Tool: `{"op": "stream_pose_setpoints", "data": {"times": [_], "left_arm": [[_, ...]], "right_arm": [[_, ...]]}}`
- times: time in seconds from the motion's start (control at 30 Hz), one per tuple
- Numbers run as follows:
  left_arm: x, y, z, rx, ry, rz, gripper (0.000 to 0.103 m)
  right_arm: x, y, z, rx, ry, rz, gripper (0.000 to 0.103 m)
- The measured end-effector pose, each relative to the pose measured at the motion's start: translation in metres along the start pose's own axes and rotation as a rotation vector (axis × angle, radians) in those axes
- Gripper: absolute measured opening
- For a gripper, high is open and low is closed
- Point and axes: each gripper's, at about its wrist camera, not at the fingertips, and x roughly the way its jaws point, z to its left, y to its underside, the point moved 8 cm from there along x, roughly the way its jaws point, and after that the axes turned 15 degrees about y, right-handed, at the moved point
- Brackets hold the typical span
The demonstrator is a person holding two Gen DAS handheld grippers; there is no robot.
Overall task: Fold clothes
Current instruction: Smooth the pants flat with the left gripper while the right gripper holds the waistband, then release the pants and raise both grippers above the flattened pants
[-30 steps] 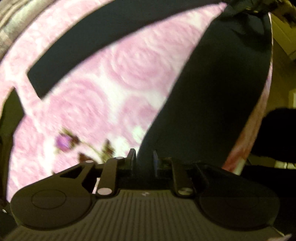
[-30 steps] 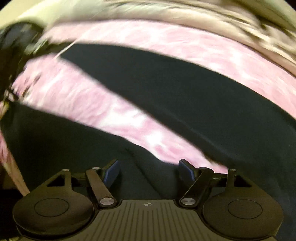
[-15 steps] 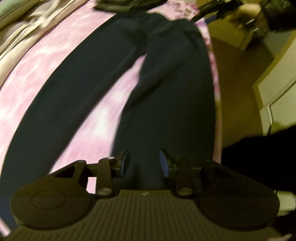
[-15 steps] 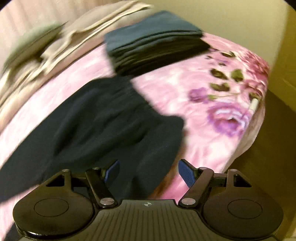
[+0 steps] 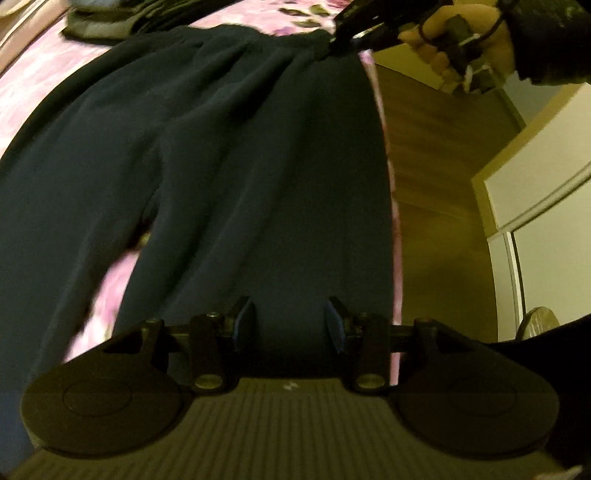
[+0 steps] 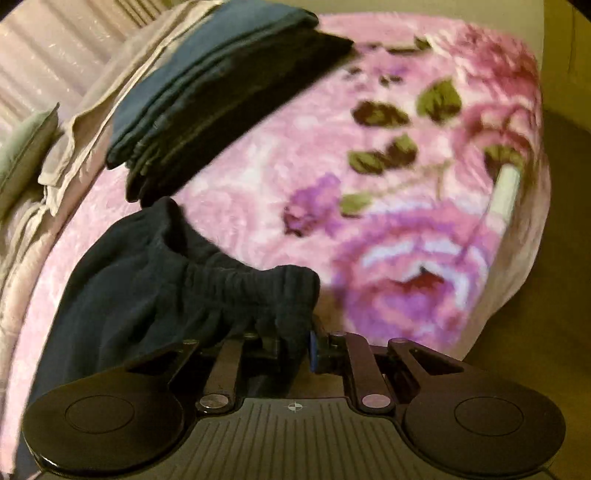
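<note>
Dark navy trousers (image 5: pixel 229 155) lie spread on the pink floral blanket (image 6: pixel 388 177), legs running back twd the left gripper (image 5: pixel 288 325), waistband at the far end by the right one; left gripper hangs over the nearer leg w/ its blue-padded fingers (image 5: pixel 245 319) spread wide apart, nothing between them, cloth just beneath; can't tell if the tips touch the fabric.

Right gripper (image 6: pixel 295 343) has its jaws pressed together on the gathered elastic waistband (image 6: pixel 236 284), pinching a bunched corner of it; the rest of the waistband rucks up ahead & left of those fingers; from the left wrist view the same gripper (image 5: pixel 343 35) shows at the far top, nipping the waistband corner right at the blanket's edge, w/ a hand (image 5: pixel 458 40) in a dark sleeve round its handle.

Beyond the right gripper, ahead & slightly left, a stack of folded dark clothes (image 6: pixel 221 96) sits on the blanket, just beyond the waistband; further left, beige bedding (image 6: pixel 74 140) & a greenish pillow (image 6: pixel 22 147), blurry.

To the right of the left gripper, past the blanket's edge: brown wood floor (image 5: pixel 436 177) & a white cabinet (image 5: pixel 543 206).
</note>
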Motion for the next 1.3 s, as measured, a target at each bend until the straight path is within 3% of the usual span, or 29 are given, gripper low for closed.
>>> {"op": "stream_pose_setpoints", "data": {"times": [0.1, 0.13, 0.23, 0.3, 0.43, 0.5, 0.6, 0.7, 0.8, 0.97, 1.03, 1.3], "left_arm": [[-0.006, -0.006, 0.012, -0.034, -0.018, -0.015, 0.040], [-0.011, -0.006, 0.018, -0.051, -0.031, -0.028, 0.040], [-0.024, -0.012, 0.044, -0.106, -0.078, -0.082, 0.040], [-0.032, -0.017, 0.065, -0.150, -0.112, -0.126, 0.041], [-0.044, -0.026, 0.112, -0.250, -0.186, -0.195, 0.042], [-0.044, -0.021, 0.130, -0.292, -0.195, -0.193, 0.044], [-0.046, -0.007, 0.146, -0.320, -0.233, -0.151, 0.044], [-0.062, 0.015, 0.143, -0.351, -0.271, -0.134, 0.044], [-0.078, 0.036, 0.141, -0.382, -0.309, -0.117, 0.045], [-0.113, 0.093, 0.079, -0.476, -0.359, -0.101, 0.050], [-0.123, 0.118, 0.049, -0.517, -0.375, -0.087, 0.051], [-0.140, 0.211, -0.085, -0.596, -0.439, 0.020, 0.053]], "right_arm": [[-0.013, -0.003, 0.009, -0.052, 0.036, -0.037, 0.058], [-0.022, -0.006, 0.012, -0.071, 0.060, -0.084, 0.060], [-0.051, -0.015, 0.036, -0.214, 0.114, -0.241, 0.060], [-0.069, -0.015, 0.064, -0.314, 0.046, -0.305, 0.060], [-0.061, 0.010, 0.124, -0.489, -0.172, -0.194, 0.060], [-0.047, 0.028, 0.149, -0.590, -0.237, -0.115, 0.060], [-0.017, 0.045, 0.166, -0.668, -0.216, -0.049, 0.060], [-0.004, 0.042, 0.167, -0.629, -0.172, -0.052, 0.060], [-0.021, 0.039, 0.168, -0.577, -0.163, -0.065, 0.060], [-0.059, 0.055, 0.166, -0.585, -0.159, -0.046, 0.062], [-0.071, 0.068, 0.165, -0.596, -0.153, -0.029, 0.078], [-0.112, 0.124, 0.153, -0.640, -0.149, 0.050, 0.078]]}}
